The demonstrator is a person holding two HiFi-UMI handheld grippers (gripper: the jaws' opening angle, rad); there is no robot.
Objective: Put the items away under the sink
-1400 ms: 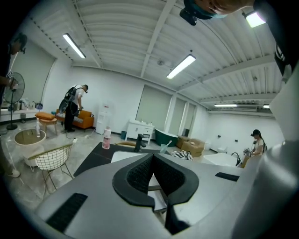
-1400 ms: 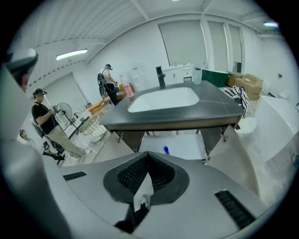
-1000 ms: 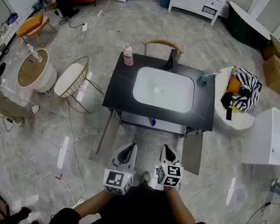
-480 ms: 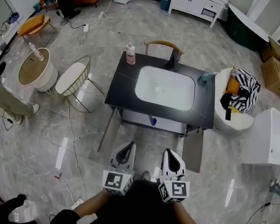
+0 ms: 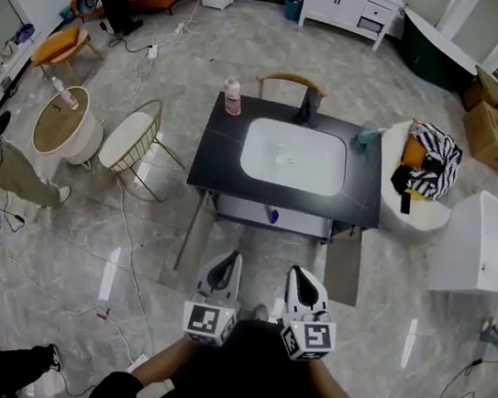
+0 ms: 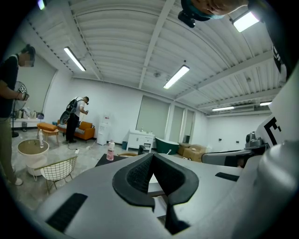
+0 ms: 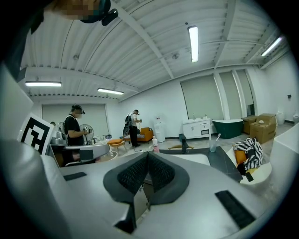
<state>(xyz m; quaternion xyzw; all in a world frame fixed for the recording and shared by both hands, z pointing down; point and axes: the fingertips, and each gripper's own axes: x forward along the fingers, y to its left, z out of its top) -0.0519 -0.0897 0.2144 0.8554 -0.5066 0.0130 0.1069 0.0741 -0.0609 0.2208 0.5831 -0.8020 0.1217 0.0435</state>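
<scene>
A black vanity (image 5: 216, 142) with a white sink (image 5: 294, 156) stands ahead of me. On its top are a pink bottle (image 5: 233, 96) at the back left, a black faucet (image 5: 306, 106) and a teal cup (image 5: 366, 135) at the back right. Both cabinet doors (image 5: 342, 268) below hang open, and a small blue thing (image 5: 271, 214) shows under the front edge. My left gripper (image 5: 225, 269) and right gripper (image 5: 302, 280) hover side by side in front of the vanity, clear of it, both shut and empty. The left gripper (image 6: 152, 156) and the right gripper (image 7: 147, 155) point about level at the vanity.
A wire chair (image 5: 132, 141) and a round white stand (image 5: 61, 124) sit left of the vanity. A white seat with striped cloth (image 5: 425, 169), a white tub (image 5: 493, 244) and cardboard boxes (image 5: 497, 124) are on the right. Cables cross the floor; people stand at the left.
My right gripper has risen toward the camera and now sits level with the left one. The left gripper has barely shifted. A person at the left edge has moved.
</scene>
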